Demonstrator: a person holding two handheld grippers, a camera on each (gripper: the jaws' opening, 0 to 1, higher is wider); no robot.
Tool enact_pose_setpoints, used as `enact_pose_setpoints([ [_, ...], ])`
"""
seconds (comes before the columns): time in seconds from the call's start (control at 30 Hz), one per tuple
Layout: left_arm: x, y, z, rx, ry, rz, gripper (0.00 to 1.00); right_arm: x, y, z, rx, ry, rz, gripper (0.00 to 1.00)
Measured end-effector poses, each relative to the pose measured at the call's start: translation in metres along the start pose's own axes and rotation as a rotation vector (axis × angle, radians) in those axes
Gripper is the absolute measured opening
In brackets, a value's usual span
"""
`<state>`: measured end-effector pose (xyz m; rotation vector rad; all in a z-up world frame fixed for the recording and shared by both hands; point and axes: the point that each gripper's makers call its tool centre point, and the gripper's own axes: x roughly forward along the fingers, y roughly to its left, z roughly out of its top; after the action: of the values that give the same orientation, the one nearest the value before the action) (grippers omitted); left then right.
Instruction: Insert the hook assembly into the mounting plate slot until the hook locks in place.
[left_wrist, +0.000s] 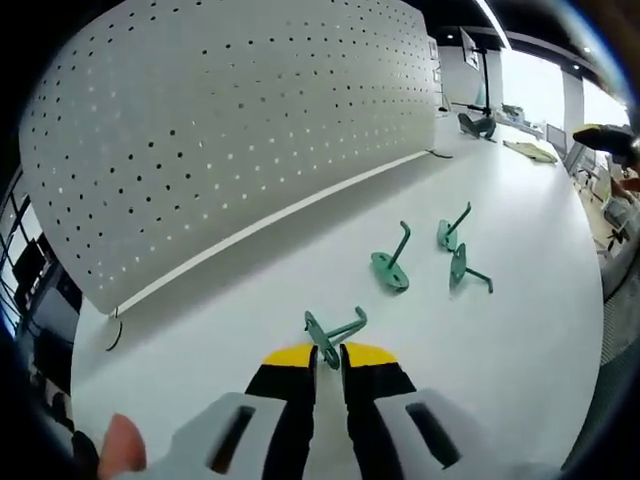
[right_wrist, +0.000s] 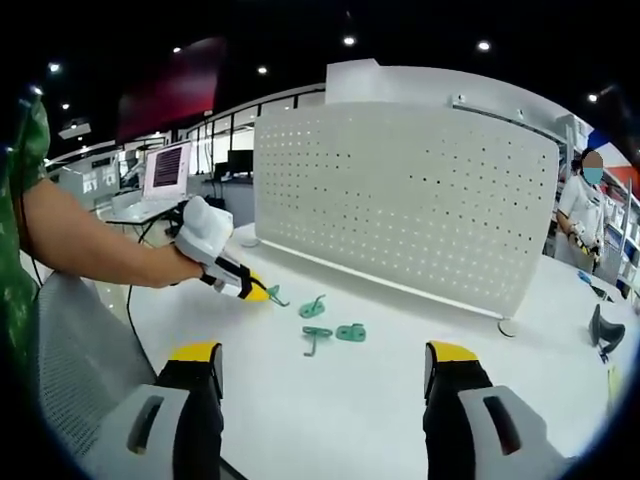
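Starting with the left gripper view, the left gripper (left_wrist: 328, 358) has its jaws pressed together on the base of a green hook (left_wrist: 335, 333), which it holds just above the white table (left_wrist: 520, 300). Three more hooks (left_wrist: 430, 258) lie ahead on the table, well short of the pegboard (left_wrist: 230, 130) standing along the far edge. The pinch is at the very jaw tips (a thin hold), so the hook could twist or drop out when pushed against a hole.

In the right gripper view, the right gripper (right_wrist: 322, 375) has its jaws spread wide, holding nothing, low over the near table. The left gripper shows at the left with its hook, beside the loose hooks. A sweep of either tool could scatter those loose hooks; a misaligned push could simply shove the pegboard back.
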<state>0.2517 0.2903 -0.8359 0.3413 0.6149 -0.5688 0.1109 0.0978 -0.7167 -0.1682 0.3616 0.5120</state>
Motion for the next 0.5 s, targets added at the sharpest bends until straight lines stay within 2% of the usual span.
enact_pose_setpoints([
  [0.5,-0.002,0.0038,-0.0009,0.006,-0.003,0.012,0.03,-0.0008,0.0003,-0.0011,-0.004,0.006,-0.006,0.84],
])
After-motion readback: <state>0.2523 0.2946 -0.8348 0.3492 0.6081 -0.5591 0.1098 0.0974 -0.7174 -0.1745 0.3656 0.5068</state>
